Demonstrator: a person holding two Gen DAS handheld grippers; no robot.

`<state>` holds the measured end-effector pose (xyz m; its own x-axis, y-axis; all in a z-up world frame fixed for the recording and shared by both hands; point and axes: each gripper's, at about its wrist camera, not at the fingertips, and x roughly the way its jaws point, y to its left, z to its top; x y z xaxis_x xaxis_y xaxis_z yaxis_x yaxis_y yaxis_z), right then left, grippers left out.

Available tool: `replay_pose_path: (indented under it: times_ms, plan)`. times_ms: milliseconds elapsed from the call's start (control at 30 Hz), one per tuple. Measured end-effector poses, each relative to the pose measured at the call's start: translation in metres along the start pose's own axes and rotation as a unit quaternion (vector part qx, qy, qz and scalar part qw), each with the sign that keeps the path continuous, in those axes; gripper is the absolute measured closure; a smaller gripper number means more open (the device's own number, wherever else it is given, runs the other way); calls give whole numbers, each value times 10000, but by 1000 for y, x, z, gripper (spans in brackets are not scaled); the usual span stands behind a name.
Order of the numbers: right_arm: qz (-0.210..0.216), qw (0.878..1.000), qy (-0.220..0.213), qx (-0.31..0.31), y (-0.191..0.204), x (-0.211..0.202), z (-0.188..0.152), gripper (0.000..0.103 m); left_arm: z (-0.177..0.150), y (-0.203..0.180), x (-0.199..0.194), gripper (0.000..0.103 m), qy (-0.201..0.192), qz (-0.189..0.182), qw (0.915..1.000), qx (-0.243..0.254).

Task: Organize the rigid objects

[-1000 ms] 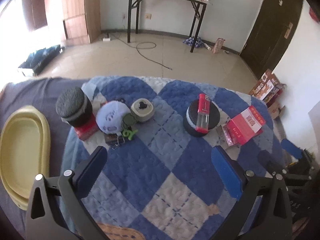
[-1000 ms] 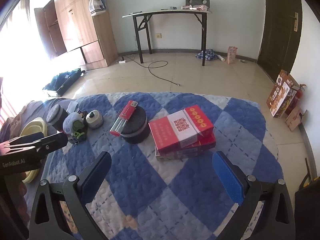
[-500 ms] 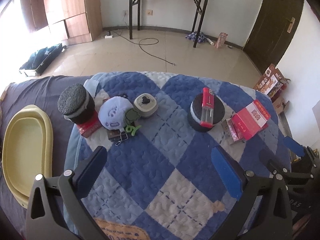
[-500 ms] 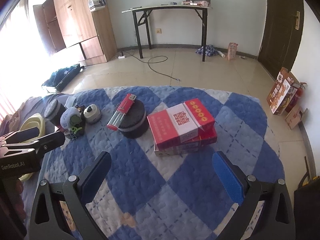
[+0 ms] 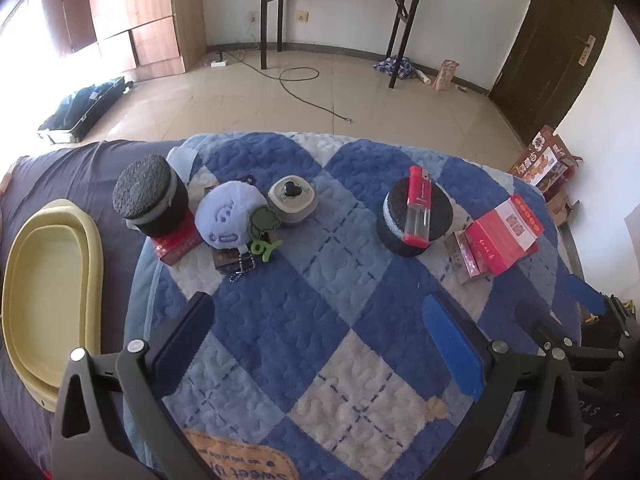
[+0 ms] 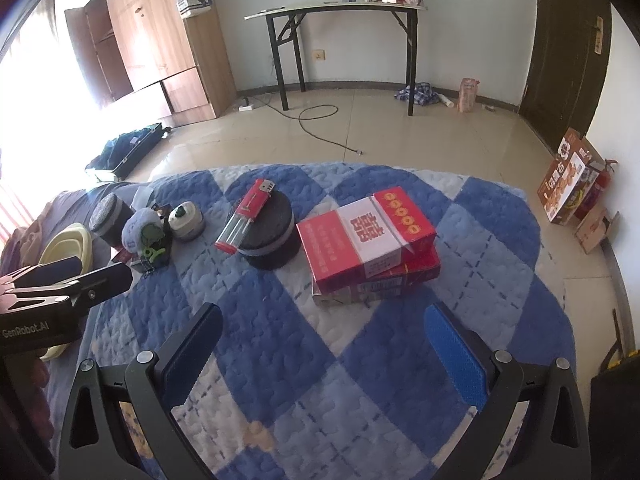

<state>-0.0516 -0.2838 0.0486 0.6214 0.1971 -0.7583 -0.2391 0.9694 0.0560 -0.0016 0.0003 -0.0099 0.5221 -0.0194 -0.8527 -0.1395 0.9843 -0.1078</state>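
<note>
On the blue checked quilt lie a red lighter on a black round box, stacked red boxes, a grey case with a heart, a blue plush and a black round tin on a small red box. My left gripper is open and empty, above the quilt's near part. My right gripper is open and empty, just short of the red boxes; the lighter lies to their left.
A yellow tray sits left of the quilt on dark cloth. The left gripper shows in the right wrist view. The tiled floor beyond holds a folding table, a cable, a wardrobe and cartons.
Both views have pulled back and risen slightly; the objects look a little farther. Both grippers stay open and empty; nothing on the quilt has moved.
</note>
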Motion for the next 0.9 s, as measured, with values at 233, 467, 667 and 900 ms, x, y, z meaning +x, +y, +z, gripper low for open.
replay_pose_path:
  times_ms: [233, 467, 667, 900]
  plan:
    - [-10, 10000, 37, -30, 1, 2, 0, 0, 0, 0, -2, 0, -15, 32, 10000, 11]
    - [-1, 9998, -111, -155, 4, 3, -2, 0, 1, -1, -10, 0, -50, 16, 10000, -65]
    - [142, 9997, -120, 154, -3, -13, -5, 0, 4, -6, -31, 0, -247, 179, 9995, 12]
    - [12, 9991, -151, 391, -6, -58, -10, 0, -6, -24, -92, 0, -495, -28, 9987, 116]
